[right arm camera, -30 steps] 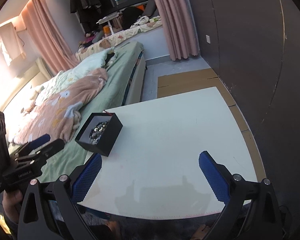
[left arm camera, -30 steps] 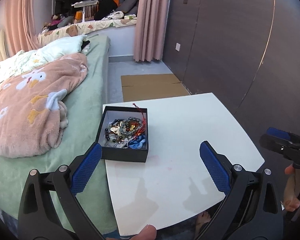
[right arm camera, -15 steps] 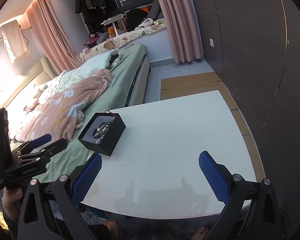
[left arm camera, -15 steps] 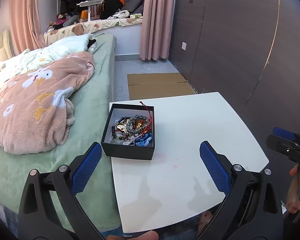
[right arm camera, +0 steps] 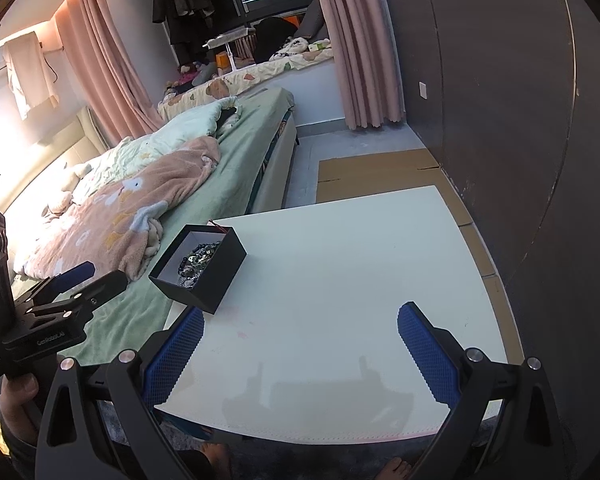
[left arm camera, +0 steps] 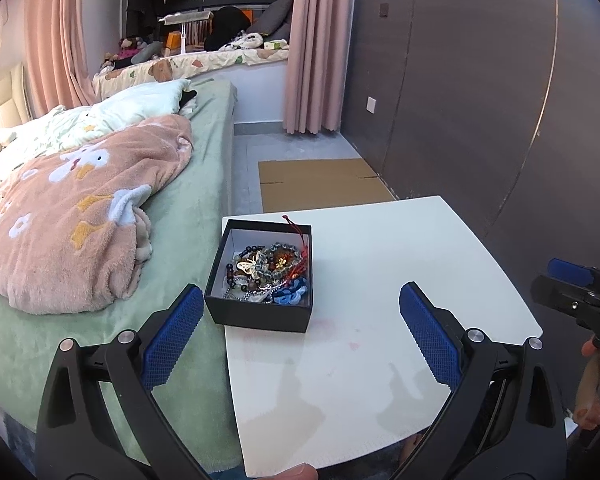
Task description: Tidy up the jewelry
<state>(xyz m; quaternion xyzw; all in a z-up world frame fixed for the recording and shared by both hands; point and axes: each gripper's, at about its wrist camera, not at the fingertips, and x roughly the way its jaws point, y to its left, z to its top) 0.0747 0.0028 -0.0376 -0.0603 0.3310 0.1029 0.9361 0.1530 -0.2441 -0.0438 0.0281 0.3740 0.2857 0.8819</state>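
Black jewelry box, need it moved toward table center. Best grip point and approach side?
Grip the black jewelry box across its two long side walls, coming from above with the left gripper, probably. It is open-topped, its walls upright and thin, and it sits at the white table edge beside the bed, so a bed-side approach looks cramped.

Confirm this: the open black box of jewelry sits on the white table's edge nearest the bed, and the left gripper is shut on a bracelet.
Not quite. The left gripper is open and holds nothing, as the left wrist view shows. The black box of jewelry does sit on the white table by the bed.
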